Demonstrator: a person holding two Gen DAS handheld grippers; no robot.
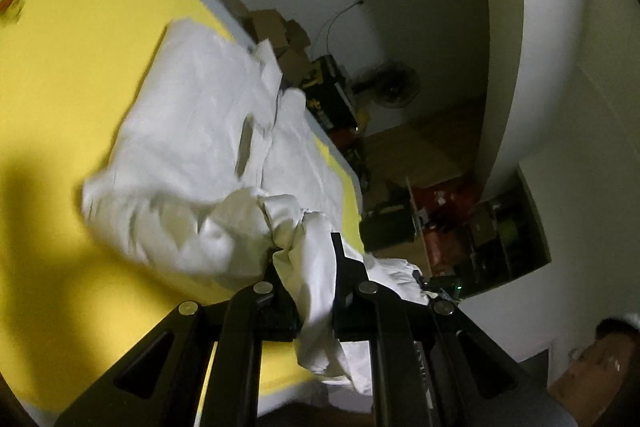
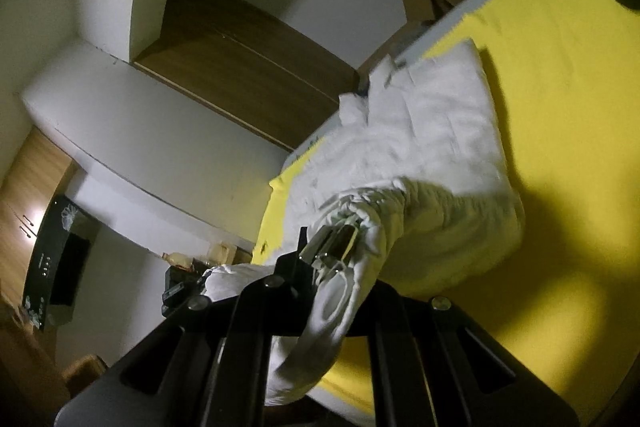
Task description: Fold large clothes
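Note:
A large white garment point(image 1: 208, 131) lies on the yellow-covered table point(image 1: 68, 75), its collar toward the far edge. My left gripper point(image 1: 306, 251) is shut on a bunched edge of the garment, lifted above the table, and cloth hangs down between the fingers. In the right wrist view the same garment point(image 2: 432, 131) spreads over the yellow table point(image 2: 560, 87). My right gripper point(image 2: 340, 247) is shut on another bunched edge of it, with a fold drooping below the fingers. The right finger is hidden by cloth.
Cardboard boxes point(image 1: 280, 35) and a black-and-yellow box point(image 1: 328, 91) sit past the table's far edge, with a fan point(image 1: 394, 85) and cluttered shelves point(image 1: 480, 227) beyond. A person's head point(image 1: 608, 351) shows at the lower right. A wooden cabinet point(image 2: 240, 67) and black appliance point(image 2: 56, 259) stand left.

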